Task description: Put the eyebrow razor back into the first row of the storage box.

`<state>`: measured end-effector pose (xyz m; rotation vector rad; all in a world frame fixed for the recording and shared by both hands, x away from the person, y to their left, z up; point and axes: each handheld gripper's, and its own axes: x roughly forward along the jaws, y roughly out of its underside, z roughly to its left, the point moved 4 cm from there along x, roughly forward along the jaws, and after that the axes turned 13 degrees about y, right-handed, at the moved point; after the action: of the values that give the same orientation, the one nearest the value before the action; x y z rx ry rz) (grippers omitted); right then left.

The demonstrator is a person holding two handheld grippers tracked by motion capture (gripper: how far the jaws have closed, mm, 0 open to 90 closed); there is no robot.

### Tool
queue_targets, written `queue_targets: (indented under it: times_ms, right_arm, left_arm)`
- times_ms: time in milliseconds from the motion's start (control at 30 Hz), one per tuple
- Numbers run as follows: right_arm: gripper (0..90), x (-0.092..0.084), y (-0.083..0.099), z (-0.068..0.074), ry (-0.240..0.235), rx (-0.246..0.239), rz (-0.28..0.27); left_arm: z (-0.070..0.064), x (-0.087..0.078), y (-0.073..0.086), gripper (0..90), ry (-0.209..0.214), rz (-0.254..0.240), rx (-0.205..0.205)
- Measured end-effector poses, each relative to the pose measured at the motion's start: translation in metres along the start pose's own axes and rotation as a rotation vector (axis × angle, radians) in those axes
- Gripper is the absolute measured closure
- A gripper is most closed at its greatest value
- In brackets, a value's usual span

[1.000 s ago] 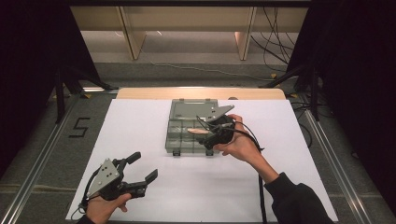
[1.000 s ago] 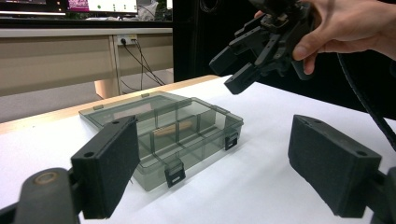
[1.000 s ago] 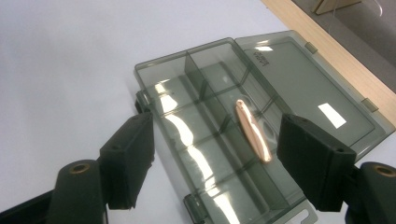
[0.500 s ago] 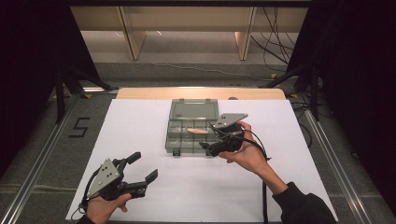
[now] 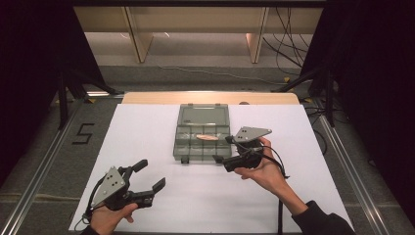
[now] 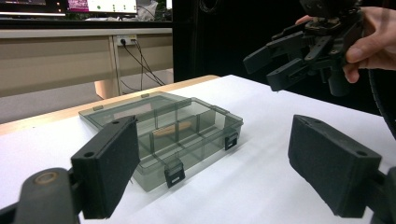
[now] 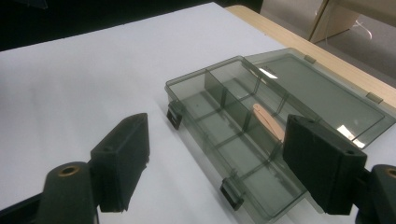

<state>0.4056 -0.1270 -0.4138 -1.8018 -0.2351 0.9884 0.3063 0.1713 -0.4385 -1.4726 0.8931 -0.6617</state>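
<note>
Now the right gripper (image 5: pixel 223 149), jaws just opened wider and empty, has drawn back off the open compartment box (image 5: pixel 203 133) mid-table, wooden stick (image 5: pixel 207 138) left inside; left gripper (image 5: pixel 149 176) unmoved, wide open.

Looks like a lab recording bay, not a home. Table (image 5: pixel 147 122) covered in plain white sheet, black curtains (image 5: pixel 29 73) closing off both sides, aluminium rails (image 5: pixel 34 181) along the floor with a "5" (image 5: pixel 84 133) marked on it. Loose cables (image 5: pixel 288 34) run across the floor behind. Long bench (image 6: pixel 70 51) with a wall socket (image 6: pixel 122 41) and lit monitors (image 6: pixel 102 5) further back.
</note>
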Motion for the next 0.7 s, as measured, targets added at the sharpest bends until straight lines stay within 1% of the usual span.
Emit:
queue_targets:
  times_ms: [67,100,133,167,233,300,333,367,400,500,533,567,600,633,667,700]
  right_arm:
    - [24.1,-0.003,0.002,-0.001,0.006,0.011,0.0]
    - [23.9,-0.005,0.004,0.0,0.001,0.022,-0.006]
    - [23.8,-0.006,0.005,-0.001,0.0,0.024,-0.011]
    - [23.8,-0.008,0.006,0.0,0.0,0.041,-0.022]
    - [23.1,-0.011,0.009,-0.001,0.007,0.047,-0.033]
    - [23.0,-0.014,0.012,0.001,0.001,0.061,-0.029]
    - [23.0,-0.015,0.014,0.001,0.01,0.062,-0.041]
    - [22.9,-0.017,0.015,0.001,0.008,0.056,-0.038]
    - [22.9,-0.018,0.016,0.002,0.004,0.065,-0.036]
    - [22.9,-0.022,0.019,0.001,0.017,0.075,-0.053]
    - [22.9,-0.023,0.02,0.002,0.012,0.084,-0.052]
    - [22.7,-0.024,0.022,0.002,0.017,0.086,-0.065]
    - [22.7,-0.025,0.023,0.003,0.02,0.095,-0.067]
    - [22.7,-0.026,0.024,0.003,0.014,0.094,-0.065]
    - [22.6,-0.027,0.026,0.003,0.021,0.094,-0.064]
    - [22.5,-0.028,0.028,0.004,0.013,0.097,-0.062]
  left_arm:
    - [0.0,0.0,0.0,16.4,0.0,0.0,0.0]
    - [0.0,0.0,0.0,16.4,0.0,0.0,0.0]
    - [0.0,0.0,0.0,16.4,0.002,-0.004,0.0]
    - [0.0,0.0,0.0,16.4,0.001,-0.002,0.0]
    - [0.0,0.0,0.0,16.4,-0.001,0.0,0.0]
    - [0.0,0.0,0.0,16.4,-0.001,0.0,0.0]
    - [0.0,0.0,0.0,16.4,-0.001,0.0,-0.001]
    - [0.0,0.001,0.0,16.4,0.0,0.0,-0.002]
    - [0.0,0.001,0.0,16.4,0.0,0.001,-0.002]
    - [0.0,0.001,0.0,16.4,-0.001,0.001,-0.003]
    - [0.0,0.001,0.0,16.4,-0.001,0.001,-0.003]
    - [0.0,0.001,0.0,16.4,-0.001,0.001,-0.003]
    - [-0.001,0.001,0.0,16.4,-0.001,0.0,-0.003]
    - [-0.001,0.001,0.0,16.4,0.0,0.001,-0.002]
    - [-0.001,0.001,0.0,16.4,0.0,0.001,-0.002]
    - [-0.001,0.001,0.0,16.4,-0.001,0.001,-0.002]
